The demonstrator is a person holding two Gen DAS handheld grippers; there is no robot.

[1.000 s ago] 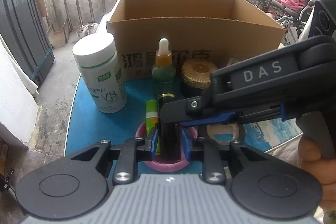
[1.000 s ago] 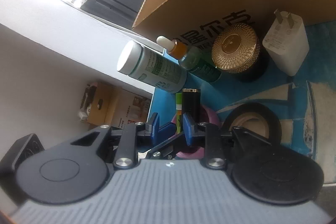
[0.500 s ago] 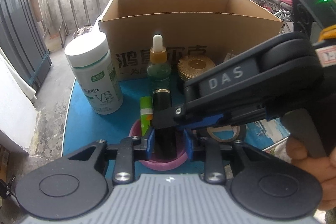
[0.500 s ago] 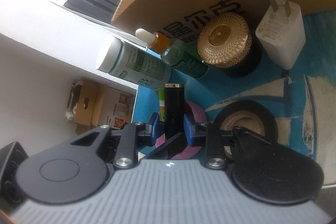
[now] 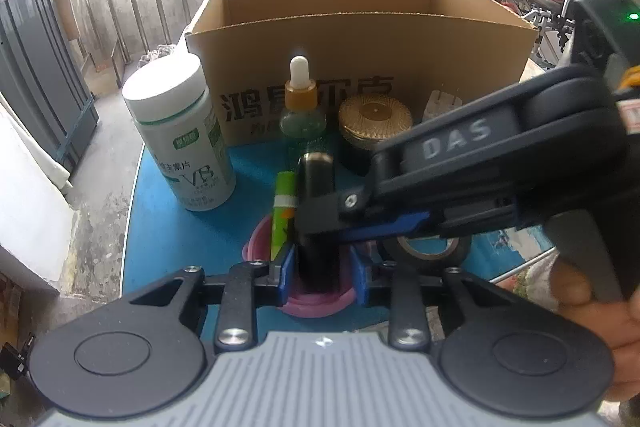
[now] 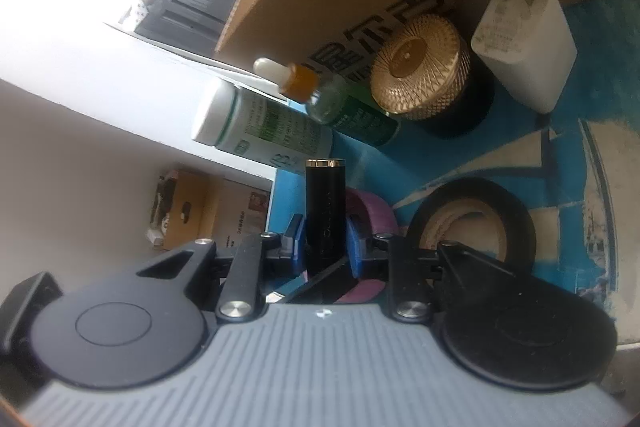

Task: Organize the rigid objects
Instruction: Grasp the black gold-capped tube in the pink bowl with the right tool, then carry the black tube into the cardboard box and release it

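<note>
We find the left gripper (image 5: 320,273) closed low on a black tube (image 5: 316,219) standing upright in a pink cup (image 5: 316,301) on the blue table (image 5: 180,239). The right gripper (image 6: 325,242) comes in from the side, its jaws closing on the same tube (image 6: 325,205) higher up, pads against it. A green stick (image 5: 283,211) stands in the cup beside the tube. A white bottle (image 5: 182,139), dropper bottle (image 5: 302,115), gold-lidded jar (image 5: 374,125), white charger (image 6: 524,47) and tape roll (image 6: 472,223) stand before the open cardboard box (image 5: 360,39).
</note>
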